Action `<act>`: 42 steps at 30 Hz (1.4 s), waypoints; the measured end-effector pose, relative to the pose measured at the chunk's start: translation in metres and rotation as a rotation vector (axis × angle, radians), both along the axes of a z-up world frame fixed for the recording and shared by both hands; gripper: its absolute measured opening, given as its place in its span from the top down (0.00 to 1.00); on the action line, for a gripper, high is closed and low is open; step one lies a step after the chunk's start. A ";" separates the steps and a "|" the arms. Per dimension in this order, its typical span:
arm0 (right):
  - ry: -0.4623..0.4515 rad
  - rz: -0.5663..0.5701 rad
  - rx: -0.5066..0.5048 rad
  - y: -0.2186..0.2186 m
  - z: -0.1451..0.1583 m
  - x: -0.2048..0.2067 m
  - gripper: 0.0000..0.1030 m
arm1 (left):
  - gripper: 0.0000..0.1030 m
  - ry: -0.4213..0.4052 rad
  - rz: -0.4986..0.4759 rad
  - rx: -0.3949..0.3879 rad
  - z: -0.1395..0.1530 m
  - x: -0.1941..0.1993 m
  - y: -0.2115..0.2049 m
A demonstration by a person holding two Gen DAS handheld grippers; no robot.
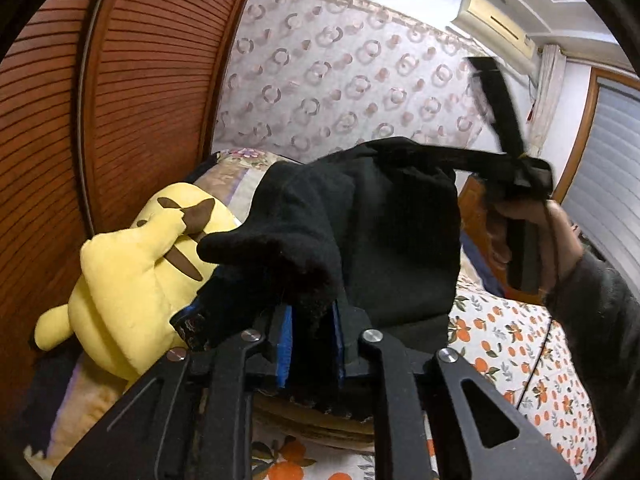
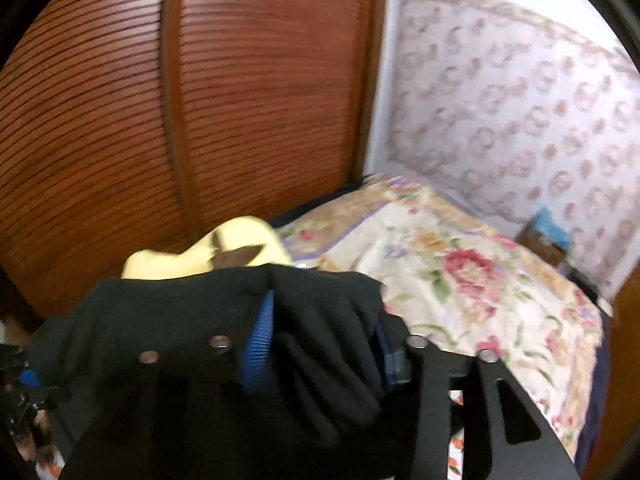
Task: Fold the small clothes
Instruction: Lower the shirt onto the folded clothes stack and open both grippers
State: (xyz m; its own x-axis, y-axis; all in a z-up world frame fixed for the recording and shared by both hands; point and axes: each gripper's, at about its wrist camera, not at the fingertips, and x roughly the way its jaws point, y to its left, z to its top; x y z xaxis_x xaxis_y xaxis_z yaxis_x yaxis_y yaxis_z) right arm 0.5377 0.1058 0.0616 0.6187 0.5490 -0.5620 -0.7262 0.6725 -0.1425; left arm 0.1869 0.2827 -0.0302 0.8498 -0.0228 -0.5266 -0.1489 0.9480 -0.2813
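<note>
Biggest thing around is the slatted wooden wardrobe (image 2: 160,120), filling most of the right wrist view and the left edge of the left wrist one, with the patterned wallpaper (image 1: 340,80) next to it. Only the left wrist view catches the air conditioner (image 1: 496,24) up high, the window blinds (image 1: 612,168) and the orange-print sheet (image 1: 520,344); the right wrist view instead gives a good look at the rose-pattern quilt (image 2: 460,264) on the bed. The yellow Pikachu plush (image 1: 132,272) lies by the wardrobe, mostly hidden in the right view. The black garment (image 1: 380,232) is lifted off the bed, stretched between the two tools. The left gripper (image 1: 312,340) has its blue pads squeezed narrow on one bunched-up end of it. The right gripper (image 2: 324,352) is pinching the other end, fabric wadded between its blue pads (image 2: 260,344); from the left view you can see the right hand (image 1: 532,236) holding that tool. No readable writing or labels anywhere, and the right view is pretty blurry.
</note>
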 end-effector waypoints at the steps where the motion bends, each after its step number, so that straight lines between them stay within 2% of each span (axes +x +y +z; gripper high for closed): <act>1: -0.026 -0.017 0.014 -0.006 0.004 -0.004 0.50 | 0.79 0.000 0.003 0.006 0.000 0.000 0.000; 3: -0.096 -0.027 0.041 -0.013 0.013 -0.014 0.50 | 0.70 -0.006 0.002 0.009 0.002 -0.001 0.001; 5: -0.103 0.007 0.068 -0.016 0.022 -0.021 0.50 | 0.55 -0.023 0.015 0.013 0.005 -0.004 0.003; 6: -0.092 0.029 0.081 -0.016 0.025 -0.023 0.50 | 0.53 -0.030 0.018 0.018 0.009 -0.006 0.002; 7: -0.076 0.048 0.088 -0.017 0.024 -0.026 0.50 | 0.44 -0.037 0.022 0.032 0.011 -0.009 0.002; 8: -0.056 0.069 0.094 -0.022 0.023 -0.025 0.50 | 0.26 -0.043 0.025 0.041 0.013 -0.011 0.003; 9: -0.036 0.087 0.093 -0.032 0.016 -0.027 0.50 | 0.19 -0.053 0.033 0.050 0.015 -0.013 0.003; 12: -0.009 0.079 0.045 -0.039 -0.002 -0.022 0.50 | 0.13 -0.077 0.052 0.084 0.024 -0.023 0.003; 14: 0.020 0.049 0.021 -0.040 -0.015 -0.004 0.50 | 0.00 -0.075 0.069 0.104 0.028 -0.026 0.003; 18: 0.074 0.023 0.041 -0.036 -0.028 0.032 0.49 | 0.00 -0.078 0.064 0.135 0.034 -0.034 -0.001; 23: 0.065 -0.003 0.083 -0.039 -0.021 0.020 0.49 | 0.00 -0.073 0.051 0.162 0.035 -0.041 -0.007; 28: 0.042 -0.020 0.124 -0.051 -0.025 -0.044 0.47 | 0.00 -0.067 0.040 0.198 0.038 -0.044 -0.018; 29: 0.043 -0.022 0.132 -0.053 -0.028 -0.053 0.42 | 0.00 -0.066 0.037 0.207 0.038 -0.045 -0.021; 30: 0.040 -0.022 0.134 -0.061 -0.031 -0.080 0.41 | 0.00 -0.067 0.030 0.216 0.039 -0.046 -0.025; 33: 0.021 -0.026 0.130 -0.071 -0.034 -0.108 0.33 | 0.00 -0.071 0.009 0.236 0.040 -0.049 -0.037; 35: 0.025 -0.024 0.137 -0.080 -0.038 -0.129 0.23 | 0.00 -0.073 -0.008 0.255 0.041 -0.051 -0.047; 42: 0.019 -0.070 0.150 -0.121 -0.034 -0.198 0.17 | 0.00 -0.070 -0.043 0.296 0.039 -0.058 -0.081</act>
State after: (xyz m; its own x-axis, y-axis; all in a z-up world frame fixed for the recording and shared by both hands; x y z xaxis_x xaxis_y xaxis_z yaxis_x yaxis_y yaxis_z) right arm 0.3401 -0.0152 0.0279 0.6487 0.5833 -0.4889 -0.6781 0.7346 -0.0234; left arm 0.1286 0.2021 0.0093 0.8860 0.0859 -0.4557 -0.0967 0.9953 -0.0004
